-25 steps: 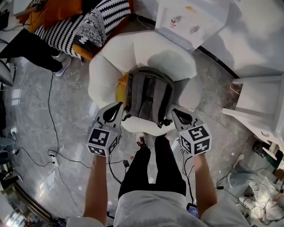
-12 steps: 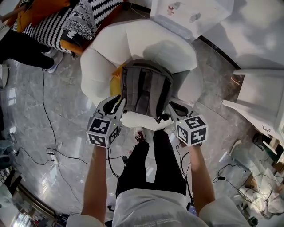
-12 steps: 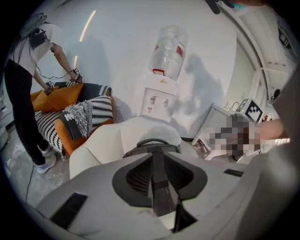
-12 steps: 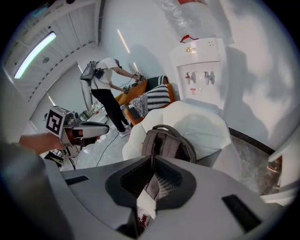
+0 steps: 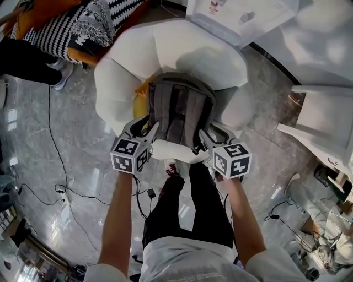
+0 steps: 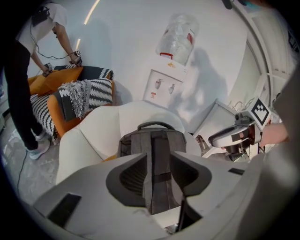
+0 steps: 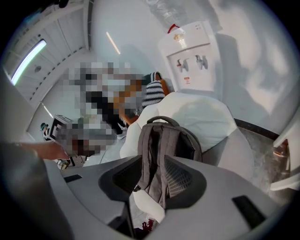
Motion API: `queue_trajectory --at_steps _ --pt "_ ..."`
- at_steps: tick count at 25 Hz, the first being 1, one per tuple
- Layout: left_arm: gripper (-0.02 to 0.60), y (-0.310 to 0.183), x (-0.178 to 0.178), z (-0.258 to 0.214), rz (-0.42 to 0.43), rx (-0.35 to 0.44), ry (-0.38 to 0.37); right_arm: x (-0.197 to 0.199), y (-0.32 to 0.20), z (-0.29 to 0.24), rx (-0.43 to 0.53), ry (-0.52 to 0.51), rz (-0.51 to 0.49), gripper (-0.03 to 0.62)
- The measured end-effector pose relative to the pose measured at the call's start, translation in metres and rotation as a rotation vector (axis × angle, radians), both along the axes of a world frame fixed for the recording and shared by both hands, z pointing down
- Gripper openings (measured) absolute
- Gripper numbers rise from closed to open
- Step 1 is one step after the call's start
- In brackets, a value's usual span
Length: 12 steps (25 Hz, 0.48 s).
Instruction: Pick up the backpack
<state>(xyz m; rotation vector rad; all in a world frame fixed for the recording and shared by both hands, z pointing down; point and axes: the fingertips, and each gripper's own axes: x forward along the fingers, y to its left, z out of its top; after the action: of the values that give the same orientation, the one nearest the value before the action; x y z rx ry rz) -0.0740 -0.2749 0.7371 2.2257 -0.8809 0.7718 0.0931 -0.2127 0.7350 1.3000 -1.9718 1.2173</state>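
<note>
1. Standing on the marble floor (image 5: 66,137), the person held both arms straight out ahead. Dark trouser legs (image 5: 187,209) and one shoe (image 5: 174,169) showed below them, and cables (image 5: 55,165) trailed over the floor to the left.
2. The left gripper (image 5: 146,128) pointed down at the lower left corner of the backpack (image 5: 179,110). Its jaws were opening, spread apart, and in the left gripper view (image 6: 158,161) a dark strap (image 6: 157,185) ran up through the gap; the pads did not squeeze it.
3. The right gripper (image 5: 212,135) sat at the lower right corner, jaws likewise opening and parted. In its own view (image 7: 153,164) a grey strap (image 7: 151,145) hung in the gap, nearer the right pad, with clear space beside the left one.
4. The backpack stood upright on the seat of a white armchair (image 5: 182,52), straps facing the person and top handle up (both gripper views showed it the same way (image 6: 152,140) (image 7: 164,140)). It leaned against the chair's back, and something yellow (image 5: 142,91) was wedged just beside its left edge.
5. Behind the armchair a water dispenser (image 5: 237,16) stood at the wall, its bottle visible in the left gripper view.
6. Farther left an orange sofa (image 6: 70,75) carried a striped throw (image 5: 60,30), and another person (image 6: 23,84) bent over it.
</note>
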Motion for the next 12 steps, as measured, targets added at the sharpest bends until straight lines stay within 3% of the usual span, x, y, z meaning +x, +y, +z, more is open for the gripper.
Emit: queue_trajectory --at_steps 4,12 --pt "0.183 -0.003 -0.004 0.025 -0.028 -0.032 0.003 -0.007 0.003 0.021 -0.026 -0.016 -0.009 0.132" --pt "0.211 -0.002 -0.001 0.067 0.002 -0.076 -0.032 -0.009 0.005 0.066 -0.061 -0.011 -0.022 0.152"
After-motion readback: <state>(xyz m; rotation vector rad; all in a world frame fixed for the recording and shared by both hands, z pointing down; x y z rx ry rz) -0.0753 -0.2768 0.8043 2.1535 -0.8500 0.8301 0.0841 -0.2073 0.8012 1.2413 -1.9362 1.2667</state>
